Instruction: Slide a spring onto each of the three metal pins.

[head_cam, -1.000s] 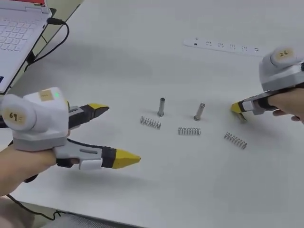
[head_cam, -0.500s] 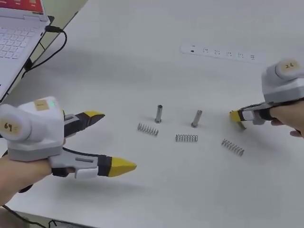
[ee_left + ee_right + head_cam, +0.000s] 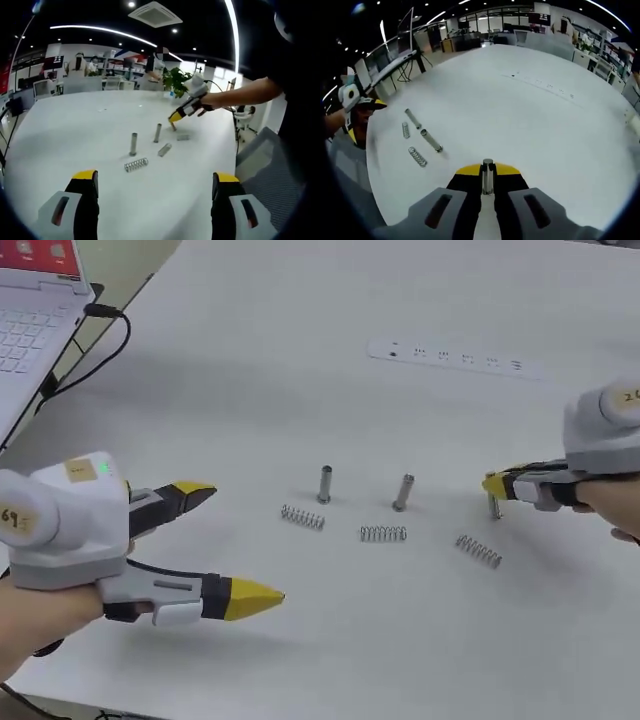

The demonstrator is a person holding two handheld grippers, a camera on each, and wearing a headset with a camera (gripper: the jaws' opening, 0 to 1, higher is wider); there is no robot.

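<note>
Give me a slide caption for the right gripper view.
Right gripper shut on one metal pin, two more pins and two springs on the white table.

Bright, even overhead light; fisheye edges seemingly soft.

Two grey metal pins stand on table: left pin (image 3: 325, 483), middle pin (image 3: 403, 492). To their right, third pin (image 3: 494, 506) upright, clamped in right gripper (image 3: 492, 484). Coil springs lie flat, bare, just in front: left spring (image 3: 302, 517), middle spring (image 3: 383, 533), right spring (image 3: 478, 551).
</note>
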